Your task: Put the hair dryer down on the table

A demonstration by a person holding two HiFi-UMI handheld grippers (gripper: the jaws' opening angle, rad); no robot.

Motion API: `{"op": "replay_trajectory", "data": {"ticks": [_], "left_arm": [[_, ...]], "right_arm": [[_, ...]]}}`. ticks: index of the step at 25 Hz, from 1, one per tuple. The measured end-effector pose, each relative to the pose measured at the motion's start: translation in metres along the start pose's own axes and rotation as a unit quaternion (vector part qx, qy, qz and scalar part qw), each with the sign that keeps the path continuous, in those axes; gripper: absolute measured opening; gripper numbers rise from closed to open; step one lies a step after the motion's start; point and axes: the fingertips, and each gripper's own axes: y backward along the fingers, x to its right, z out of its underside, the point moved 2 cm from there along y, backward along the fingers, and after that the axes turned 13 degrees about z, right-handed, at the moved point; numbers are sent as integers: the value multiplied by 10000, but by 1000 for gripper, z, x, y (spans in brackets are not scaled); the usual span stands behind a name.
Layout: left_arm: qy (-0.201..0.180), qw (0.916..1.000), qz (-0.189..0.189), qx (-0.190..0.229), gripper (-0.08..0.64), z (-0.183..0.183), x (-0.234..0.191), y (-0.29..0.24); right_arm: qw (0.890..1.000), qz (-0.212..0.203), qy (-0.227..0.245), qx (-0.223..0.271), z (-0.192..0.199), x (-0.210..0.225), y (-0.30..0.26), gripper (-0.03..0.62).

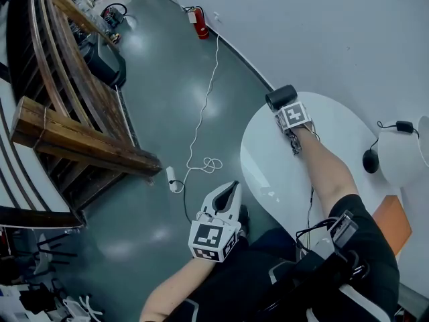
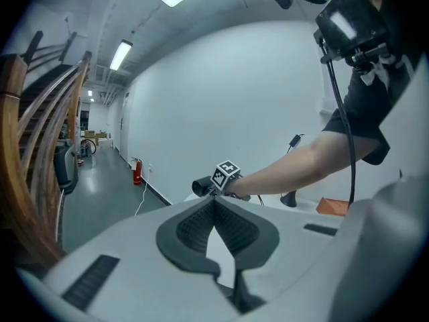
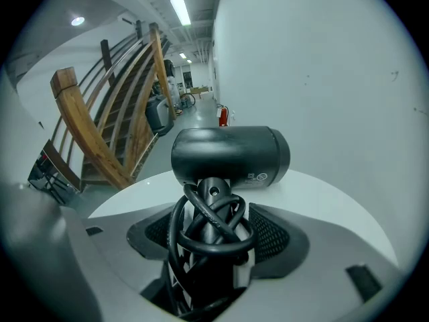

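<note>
A black hair dryer (image 1: 280,98) is held above the far edge of the round white table (image 1: 268,173). My right gripper (image 1: 284,110) is shut on its handle. In the right gripper view the dryer's barrel (image 3: 231,154) lies crosswise above the jaws, and its black cord (image 3: 208,230) is wound round the handle between the pads. My left gripper (image 1: 232,188) hangs beside the table's near left edge, over the floor. Its pads (image 2: 231,230) meet with nothing between them. From the left gripper view I also see the dryer (image 2: 201,186) over the table, at the end of the person's right arm.
A white round lamp (image 1: 402,156) on a black base (image 1: 371,161) stands at the table's right, and an orange patch (image 1: 392,223) lies near it. A wooden stair railing (image 1: 74,139) fills the left. A white cable (image 1: 201,113) and a fire extinguisher (image 1: 200,23) are on the floor.
</note>
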Motion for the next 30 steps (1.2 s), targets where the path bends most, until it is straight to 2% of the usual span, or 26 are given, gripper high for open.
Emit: {"op": "replay_trajectory", "data": {"ticks": [4, 7, 15, 19, 20, 22, 26, 30], "left_arm": [[-45, 10000, 65, 21, 6, -4, -2, 5], [-103, 9998, 146, 51, 6, -9, -2, 6], [-239, 9983, 440, 303, 6, -33, 2, 1], [-268, 9968, 570, 484, 6, -48, 0, -3], [-277, 9964, 609, 522, 6, -52, 0, -5], [-340, 9953, 705, 575, 6, -59, 3, -9], [-556, 9918, 935, 665, 6, -74, 11, -18], [-548, 9893, 1116, 758, 6, -83, 18, -25]], "right_arm": [[9994, 112, 24, 316, -7, 4, 13, 291], [9984, 85, -155, 530, -15, 4, 29, 291], [9910, 222, -365, 1266, -44, 15, 87, 290], [9860, 136, -400, 1613, -51, 13, 123, 287], [9840, 139, -481, 1713, -52, 13, 133, 268], [9791, 143, -656, 1918, -54, 15, 155, 186], [9700, 111, -804, 2294, -56, 13, 198, 135], [9594, 156, -894, 2671, -56, 11, 245, 74]]}}
